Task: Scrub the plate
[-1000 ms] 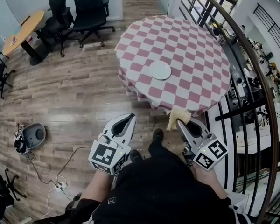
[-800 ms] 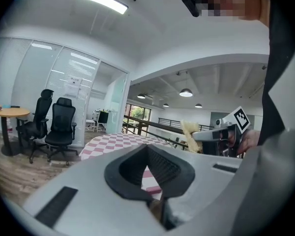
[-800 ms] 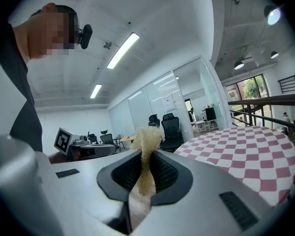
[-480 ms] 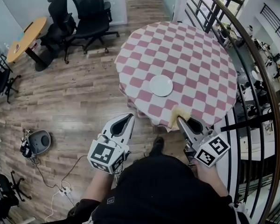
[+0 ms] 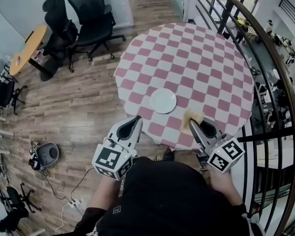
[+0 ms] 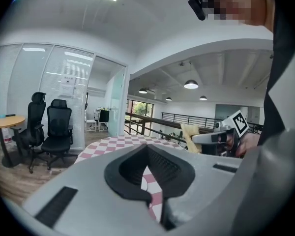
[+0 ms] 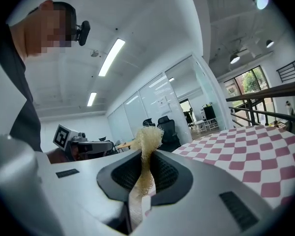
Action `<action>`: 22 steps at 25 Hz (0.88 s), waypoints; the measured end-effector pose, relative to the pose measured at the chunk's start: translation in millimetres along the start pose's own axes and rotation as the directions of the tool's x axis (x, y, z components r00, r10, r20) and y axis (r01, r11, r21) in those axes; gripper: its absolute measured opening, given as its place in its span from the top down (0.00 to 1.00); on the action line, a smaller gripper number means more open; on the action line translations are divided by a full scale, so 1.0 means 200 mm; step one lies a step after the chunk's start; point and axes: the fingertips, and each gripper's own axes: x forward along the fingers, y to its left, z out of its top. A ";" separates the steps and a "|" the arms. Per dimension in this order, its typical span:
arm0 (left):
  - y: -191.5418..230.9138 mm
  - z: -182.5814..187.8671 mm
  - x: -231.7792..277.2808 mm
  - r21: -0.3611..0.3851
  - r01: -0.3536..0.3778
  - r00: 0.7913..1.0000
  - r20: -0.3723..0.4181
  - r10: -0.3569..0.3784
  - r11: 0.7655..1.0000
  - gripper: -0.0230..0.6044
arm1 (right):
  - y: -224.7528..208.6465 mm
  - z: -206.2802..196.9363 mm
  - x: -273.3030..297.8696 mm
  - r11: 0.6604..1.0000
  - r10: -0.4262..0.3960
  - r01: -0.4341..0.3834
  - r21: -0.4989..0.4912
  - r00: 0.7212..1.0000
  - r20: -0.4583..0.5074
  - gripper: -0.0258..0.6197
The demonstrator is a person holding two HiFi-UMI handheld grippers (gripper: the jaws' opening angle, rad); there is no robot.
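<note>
Head view: the person stands at the near edge of a round desk [image 5: 201, 58] covered with a pink-and-white checked cloth. One white plate [image 5: 163, 101] lies flat on it, a little in from that edge and in front of the person, with nothing on it.

The right hand-held gripper [image 5: 191, 123] pinches a pale yellow sponge [image 5: 193, 117] between its jaws. The sponge's frayed end sticks out past the tips, so the soft part would meet the plate first. It hangs over the cloth just to the right of the plate, apart from it, so scrubbing looks not yet begun.

The left hand-held gripper [image 5: 136, 120] is held level with the desk's edge, to the left of the plate. In the left gripper view its jaws are pressed nearly together, with only a thin slit between them and nothing in it. From where it sits, it looks ready to steady the plate, which is free to slide on the cloth under a rubbing sponge.

Counted:
- one plate
- one sponge
- one checked desk
- two hand-held grippers
- two black office chairs [image 5: 95, 10] side by side on the wooden floor beyond the desk
- one small round wooden table [image 5: 27, 42] left of the chairs

A dark railing [image 5: 265, 82] curves along the right side.
</note>
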 end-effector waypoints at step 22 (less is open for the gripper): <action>0.49 -0.08 0.60 -0.083 0.133 0.982 -0.122 -0.142 0.988 0.96 | -0.43 -0.05 0.58 0.988 -0.122 0.130 0.079 0.987 -0.101 0.88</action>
